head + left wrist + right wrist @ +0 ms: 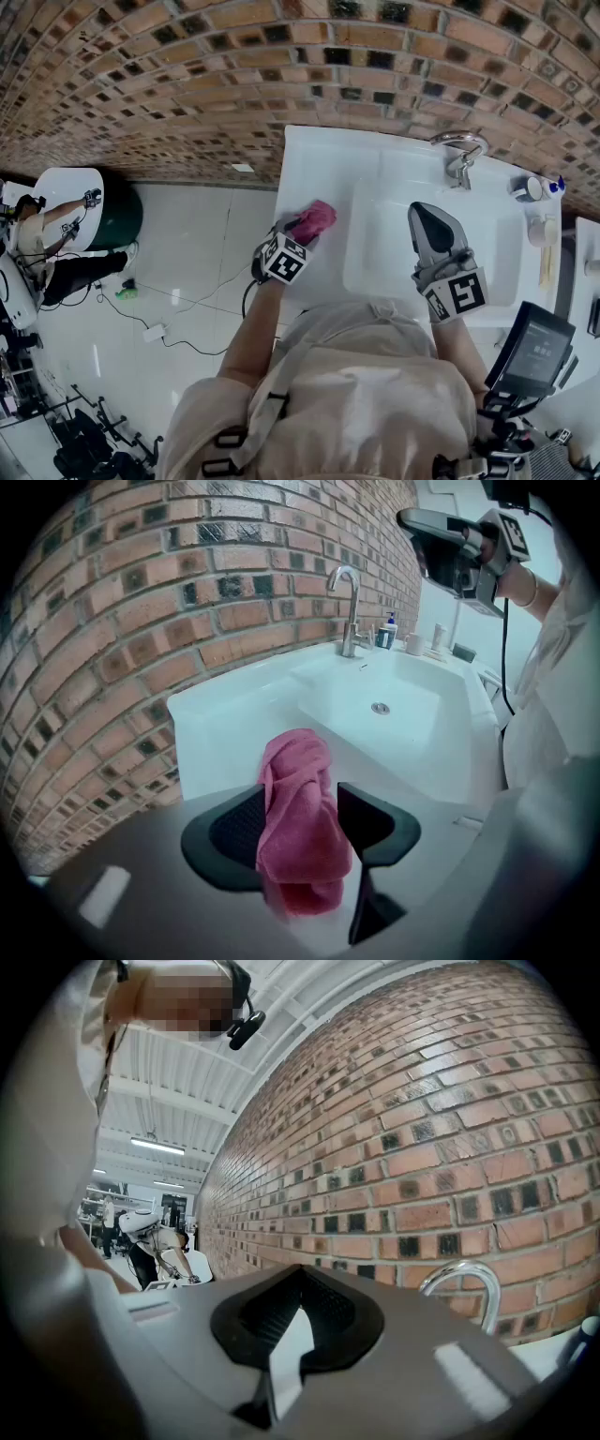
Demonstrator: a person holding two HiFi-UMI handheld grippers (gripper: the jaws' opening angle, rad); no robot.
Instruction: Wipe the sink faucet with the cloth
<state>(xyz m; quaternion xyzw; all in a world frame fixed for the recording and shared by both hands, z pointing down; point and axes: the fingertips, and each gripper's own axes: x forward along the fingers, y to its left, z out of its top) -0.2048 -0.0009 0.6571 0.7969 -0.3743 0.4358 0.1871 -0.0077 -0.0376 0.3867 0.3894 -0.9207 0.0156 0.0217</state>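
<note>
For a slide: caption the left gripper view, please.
Left gripper holds a pink cloth at the white sink, chrome faucet ahead by the brick wall.

The soft pink cloth (pixel 298 817) and smooth white sink (pixel 225 719) are plain. The curved metal faucet (pixel 349 607) is silver, and the brick wall (pixel 187 602) is red-brown with dark squares.

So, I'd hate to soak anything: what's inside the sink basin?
Only the round drain on the bare white floor of the basin. Its near wall is hidden behind the rim, and in the head view the right tool covers part of the floor.
</note>
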